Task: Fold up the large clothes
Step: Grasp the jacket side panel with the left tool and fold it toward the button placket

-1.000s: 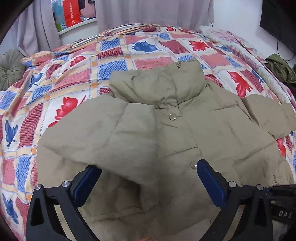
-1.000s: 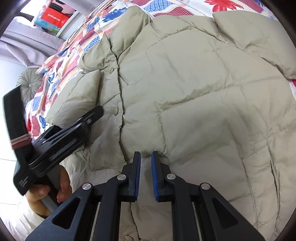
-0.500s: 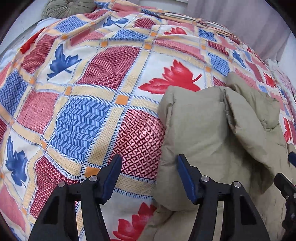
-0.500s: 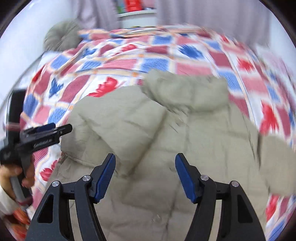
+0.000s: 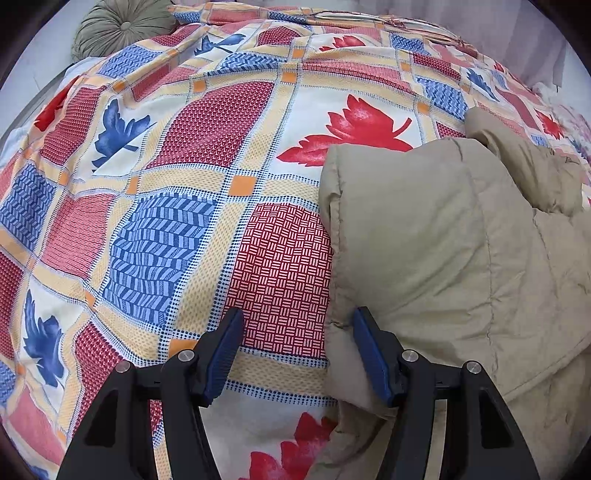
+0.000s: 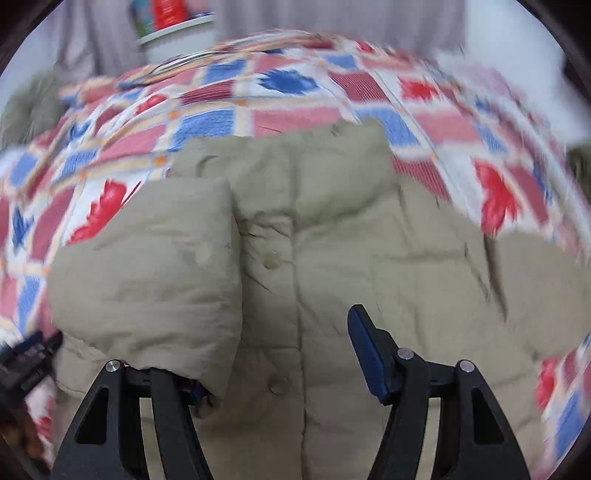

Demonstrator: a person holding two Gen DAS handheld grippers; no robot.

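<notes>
**Puffy coat on the bed, both claws wide**

I look through my two cameras. A big tan puffy coat [image 6: 332,258] lies flat on the bed [image 5: 166,221]. The bed has a bright cover with red and blue leaves and squares. The coat's collar points to the far side of the bed. I can see round snap buttons [image 6: 272,261] down its front.

One sleeve [image 5: 424,240] is folded in over the front of the coat. In the left view it is the fat tan lump on the right side, and the bed cover shows beside it.

My left claw [image 5: 295,354] points down at the edge of that sleeve. Its fingers are apart. The blue pad on one finger [image 5: 369,354] is right at the sleeve's edge, maybe touching it. The other finger is over the bare bed cover. Nothing is squeezed between them.

My right claw [image 6: 280,354] hangs over the middle of the coat. Its fingers are apart too. One finger is hidden under the folded sleeve's end, so I can only see its black frame. The other blue pad [image 6: 369,354] is over the coat's front. This picture is blurry.

A round green cushion [image 5: 122,29] sits at the far corner of the bed.
</notes>
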